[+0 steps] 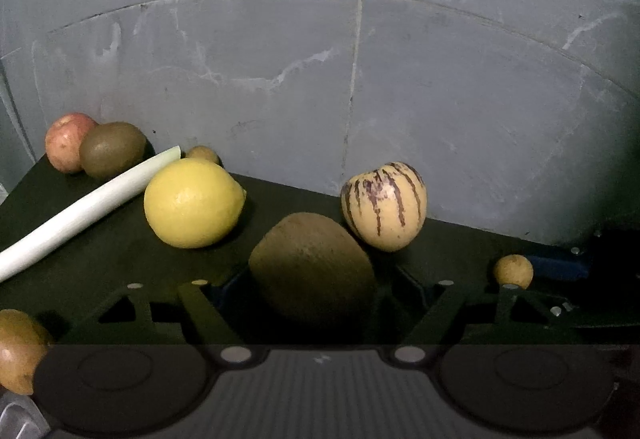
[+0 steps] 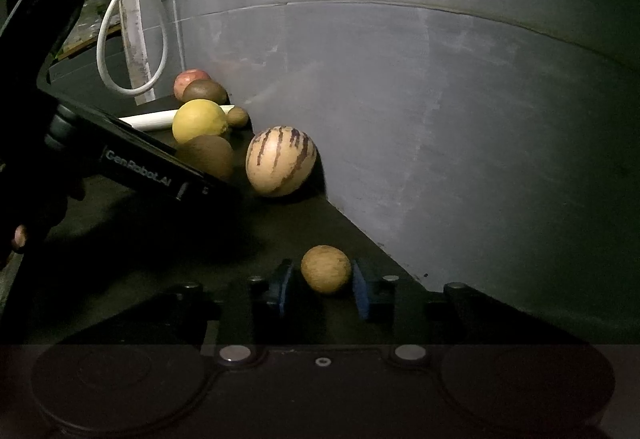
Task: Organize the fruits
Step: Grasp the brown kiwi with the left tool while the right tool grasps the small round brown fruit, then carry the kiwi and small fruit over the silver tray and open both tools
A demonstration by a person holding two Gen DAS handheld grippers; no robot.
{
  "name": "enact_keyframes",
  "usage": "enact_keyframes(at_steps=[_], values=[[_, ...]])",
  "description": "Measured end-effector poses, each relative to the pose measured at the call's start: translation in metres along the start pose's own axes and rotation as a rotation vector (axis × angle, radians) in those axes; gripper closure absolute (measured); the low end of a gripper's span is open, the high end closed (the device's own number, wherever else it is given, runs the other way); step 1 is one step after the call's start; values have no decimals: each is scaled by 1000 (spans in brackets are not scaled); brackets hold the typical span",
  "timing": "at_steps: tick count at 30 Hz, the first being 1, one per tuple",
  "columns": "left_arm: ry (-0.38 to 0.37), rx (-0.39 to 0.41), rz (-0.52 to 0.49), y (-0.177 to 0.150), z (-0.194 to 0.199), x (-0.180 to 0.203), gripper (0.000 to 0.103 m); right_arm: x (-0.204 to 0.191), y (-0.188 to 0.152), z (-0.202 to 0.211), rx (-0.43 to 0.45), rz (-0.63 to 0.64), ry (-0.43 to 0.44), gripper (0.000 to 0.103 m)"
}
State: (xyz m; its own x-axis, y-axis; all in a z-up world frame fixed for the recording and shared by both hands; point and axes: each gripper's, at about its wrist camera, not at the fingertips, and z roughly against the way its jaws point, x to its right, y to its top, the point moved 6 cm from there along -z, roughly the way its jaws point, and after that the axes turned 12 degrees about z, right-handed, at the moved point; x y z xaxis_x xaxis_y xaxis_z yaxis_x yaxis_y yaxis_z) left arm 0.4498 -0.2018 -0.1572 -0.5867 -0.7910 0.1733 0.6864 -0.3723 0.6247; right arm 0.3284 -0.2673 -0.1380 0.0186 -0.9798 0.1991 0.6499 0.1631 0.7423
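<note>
In the left wrist view, my left gripper (image 1: 312,279) stands around a brown kiwi (image 1: 312,271) on the dark table (image 1: 120,247); its jaws look closed on it. A yellow lemon (image 1: 192,203), a striped pepino melon (image 1: 384,205), a second kiwi (image 1: 112,149) and a red apple (image 1: 64,141) lie beyond. In the right wrist view, my right gripper (image 2: 322,281) has its blue pads (image 2: 362,291) on either side of a small tan round fruit (image 2: 326,269), with small gaps. The left gripper's body (image 2: 140,163) shows there, by the kiwi (image 2: 210,155).
A white leek stalk (image 1: 80,211) lies left of the lemon. A small brown fruit (image 1: 202,154) sits behind it. Another fruit (image 1: 18,351) is at the lower left. A grey tiled wall (image 1: 360,79) backs the table. A white cable (image 2: 132,27) hangs at the far left.
</note>
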Motion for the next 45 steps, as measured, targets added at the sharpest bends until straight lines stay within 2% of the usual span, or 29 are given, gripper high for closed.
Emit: enact_keyframes(at_steps=[3,6,13,19,25,33,45], values=[[0,2,31,1,0,-2,26,-1,1,-1,1,5,3,73],[5,-4,69,1,0,-6,35,-2,2,-1,2,8,4,73],[8,-12,124,-2,5,-9,37,-3,3,1,3,10,17,74],[6,-25,179,-20,20,-5,37,-10,2,10,11,25,36,74],[-3,-17,279,-46,45,-4,37,-22,2,25,28,51,58,74],[5,38,386,-63,93,-8,37,-43,4,47,50,92,97,74],[90,130,511,-96,169,-37,37,-102,24,81,111,164,207,74]])
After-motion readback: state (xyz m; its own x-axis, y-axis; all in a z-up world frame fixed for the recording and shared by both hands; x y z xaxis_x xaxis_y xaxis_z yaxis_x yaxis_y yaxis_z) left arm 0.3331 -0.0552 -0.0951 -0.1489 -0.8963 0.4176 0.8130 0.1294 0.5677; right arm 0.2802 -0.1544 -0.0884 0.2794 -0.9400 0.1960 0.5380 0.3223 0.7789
